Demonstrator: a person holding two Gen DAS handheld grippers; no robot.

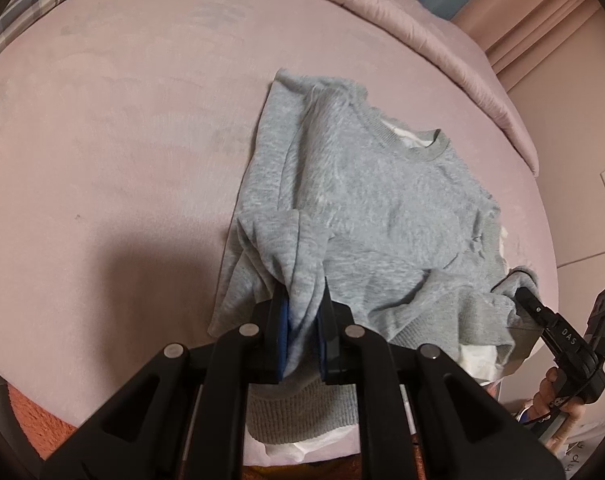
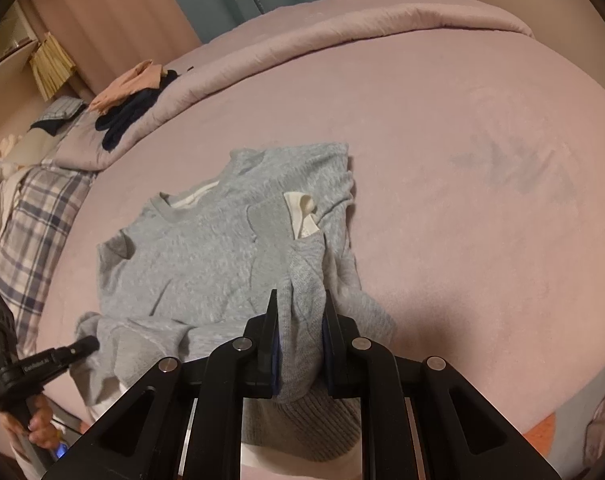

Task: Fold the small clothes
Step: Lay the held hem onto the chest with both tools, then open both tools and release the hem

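Pink bed (image 1: pixel 102 140), sweatshirt (image 1: pixel 362 200) pinched in left tool (image 1: pixel 302 332), right tool (image 2: pixel 298 344)

A bunched fold of the grey sweatshirt (image 2: pixel 206 248) is clamped by the right hand-held gripper (image 2: pixel 300 320) above the pink bed (image 2: pixel 482 200).

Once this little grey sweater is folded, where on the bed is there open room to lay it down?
The pink bedsheet is bare from the grey sweatshirt across to the plaid pillow and the rolled comforter. The far corner is crowded: dark and peach clothes lie on the comforter. Both the left gripper and right gripper clamp sweatshirt fabric at the near edge.
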